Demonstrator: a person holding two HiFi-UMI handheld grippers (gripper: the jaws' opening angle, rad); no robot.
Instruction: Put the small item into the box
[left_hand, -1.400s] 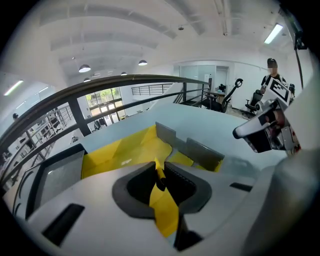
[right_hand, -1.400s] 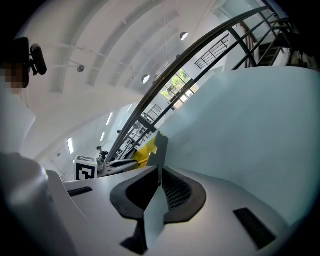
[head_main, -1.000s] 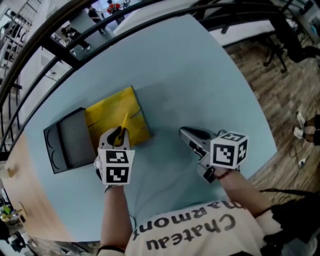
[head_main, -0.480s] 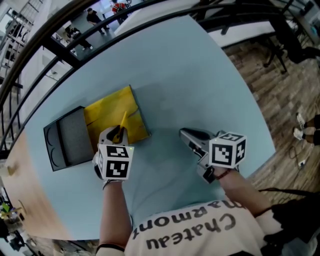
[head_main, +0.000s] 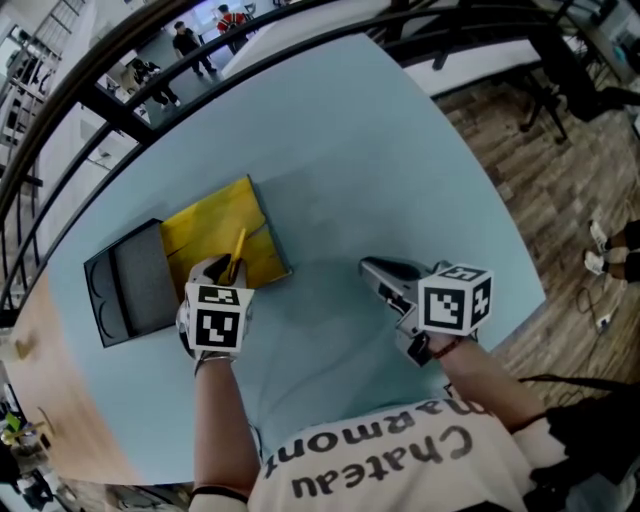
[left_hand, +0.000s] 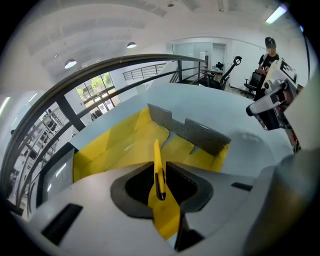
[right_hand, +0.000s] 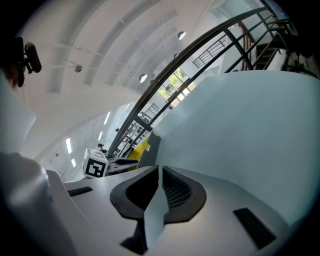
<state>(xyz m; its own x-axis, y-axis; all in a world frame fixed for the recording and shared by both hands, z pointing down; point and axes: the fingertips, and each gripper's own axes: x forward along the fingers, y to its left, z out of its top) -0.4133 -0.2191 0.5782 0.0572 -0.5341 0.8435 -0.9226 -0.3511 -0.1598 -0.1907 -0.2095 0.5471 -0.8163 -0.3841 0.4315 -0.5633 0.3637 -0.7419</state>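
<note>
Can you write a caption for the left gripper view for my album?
Left gripper pinches a thin yellow piece by the open yellow box.

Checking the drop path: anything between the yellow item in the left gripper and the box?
Nothing visible. The left gripper is shut on the thin yellow item, which points into the open yellow box. The right gripper is well off to the side.

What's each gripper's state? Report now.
Left gripper: closed on the thin yellow cardboard flap.
Right gripper: closed, holding nothing.
</note>
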